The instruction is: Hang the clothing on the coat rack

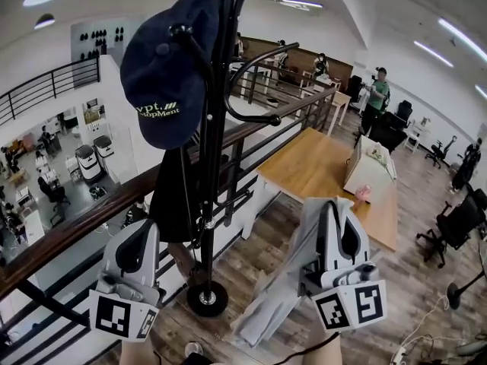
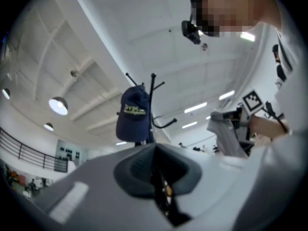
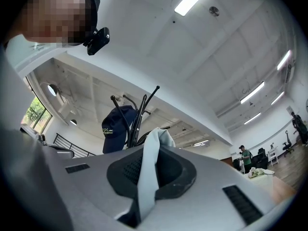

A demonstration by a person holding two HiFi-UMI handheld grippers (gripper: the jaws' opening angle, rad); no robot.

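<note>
One grey garment [image 1: 278, 299] pinched in right gripper [image 1: 335, 205], left gripper [image 1: 143, 226] closed empty, navy cap [image 1: 169, 71] on coat rack [image 1: 218, 97].

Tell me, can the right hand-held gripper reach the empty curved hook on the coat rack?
Probably yes: the hook is bare and juts toward the right hand-held gripper and its grey garment, nothing between.

A large open office on two levels: wooden table [image 1: 323, 166] and office chairs [image 1: 454, 223] right, railing [image 1: 76, 230] over lower work floor [image 1: 34, 169] left.
</note>
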